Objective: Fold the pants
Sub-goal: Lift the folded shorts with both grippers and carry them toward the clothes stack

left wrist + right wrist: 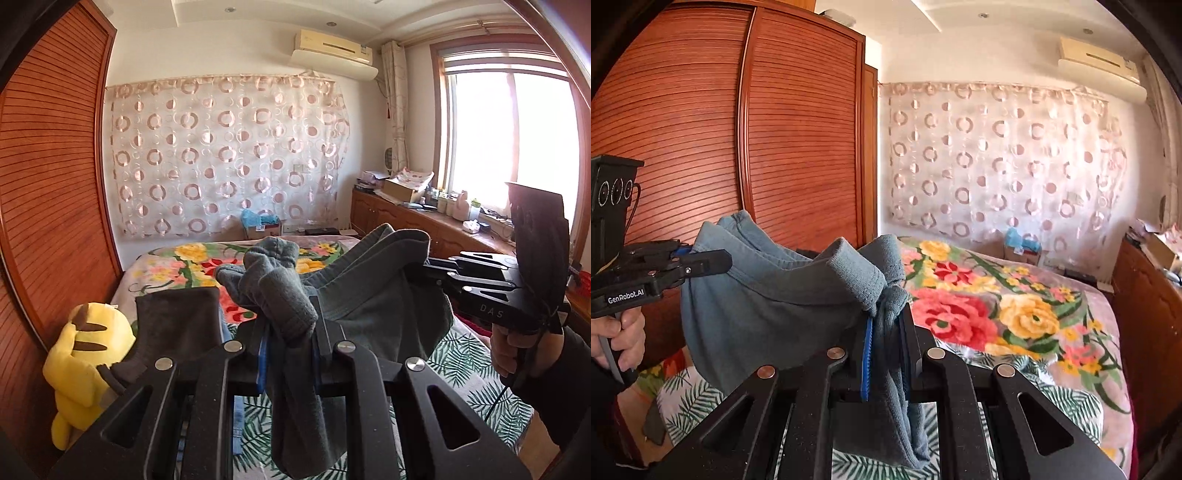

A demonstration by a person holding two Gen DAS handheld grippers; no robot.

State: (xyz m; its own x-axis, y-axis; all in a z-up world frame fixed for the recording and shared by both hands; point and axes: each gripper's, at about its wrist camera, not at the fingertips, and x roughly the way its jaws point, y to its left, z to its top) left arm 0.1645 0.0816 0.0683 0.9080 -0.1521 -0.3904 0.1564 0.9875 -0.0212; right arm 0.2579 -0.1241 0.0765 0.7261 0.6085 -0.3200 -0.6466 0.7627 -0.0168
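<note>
— Grey-blue fleece: the pants [354, 295] are hanging in the air above the bed [1015, 317], not lying on it. Why am I holding them so?

— I'm judging it's to let the legs drop straight before laying them down. My left hand-held gripper [291, 332] is clenching one bunched cuff-like end; my right hand-held gripper [886, 332] is pinching the other.

— What is each camera giving me?

— The left wrist view is showing the yellow plush toy [88, 365] and the window [509, 129]; the right wrist view is showing the wardrobe [738, 129] and more of the floral blanket [997, 306].
</note>
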